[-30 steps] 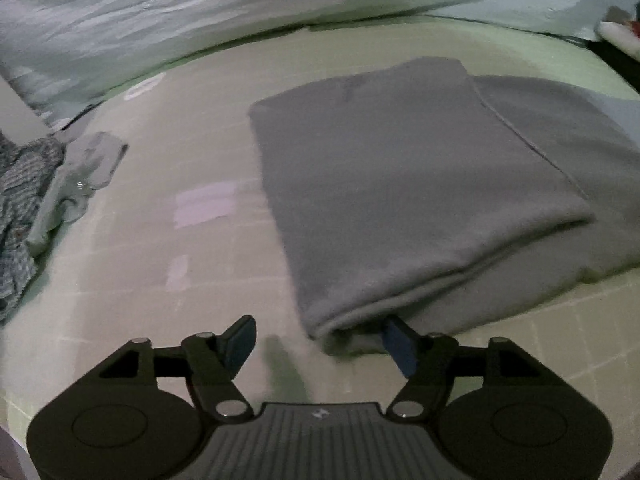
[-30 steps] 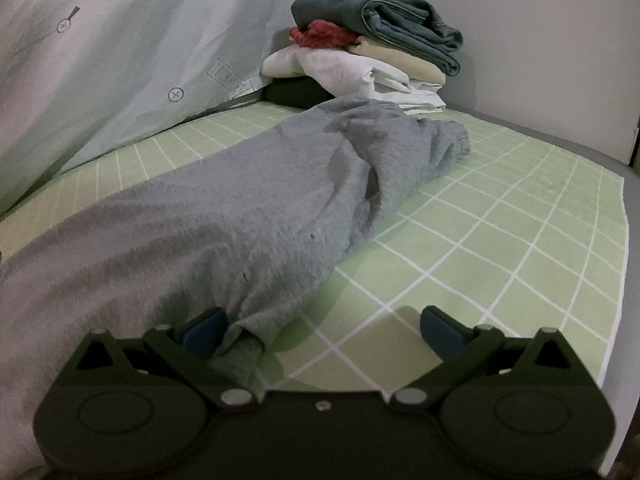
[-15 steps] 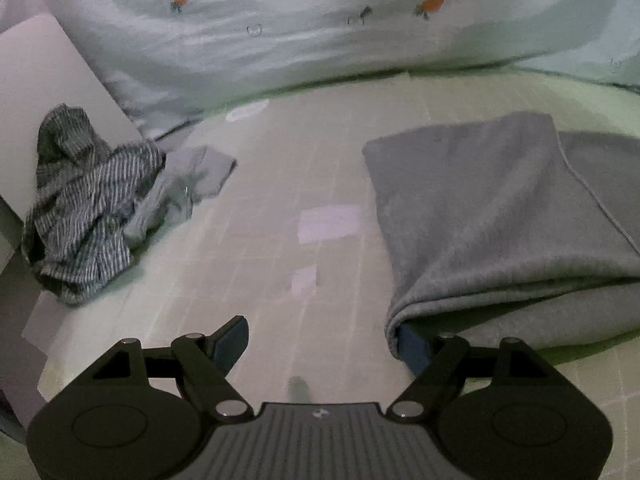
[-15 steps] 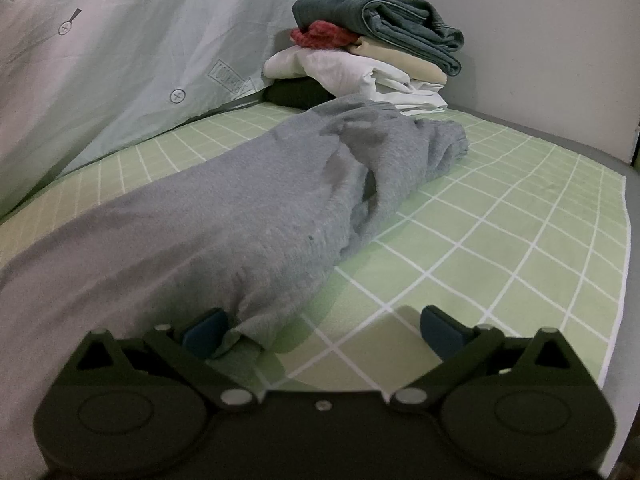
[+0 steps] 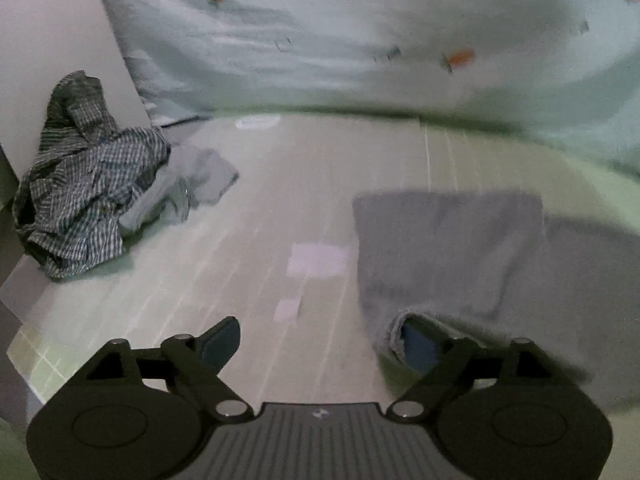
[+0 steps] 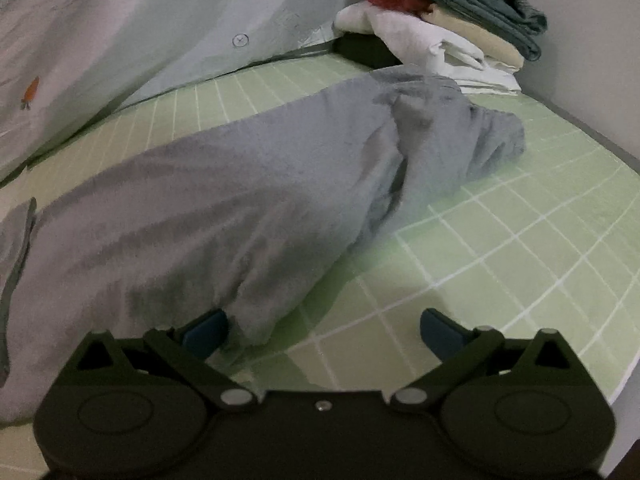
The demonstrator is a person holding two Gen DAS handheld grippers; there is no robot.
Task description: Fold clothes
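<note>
Since 1 second ago the left gripper has swung to the left and lifted, so the grey garment now sits at the right of its view, and the striped shirt has come into sight at the left. Its jaws stand wide apart; the right finger is tucked under a raised corner of the cloth, the left finger is over bare green checked sheet.

The right gripper has jaws apart too, with its left finger against the garment's edge. The grey garment lies long on the bed, running away from this gripper toward the stack of folded clothes.

Both grippers seem equally near to it, at 2 ends. No readable writing is visible.
</note>
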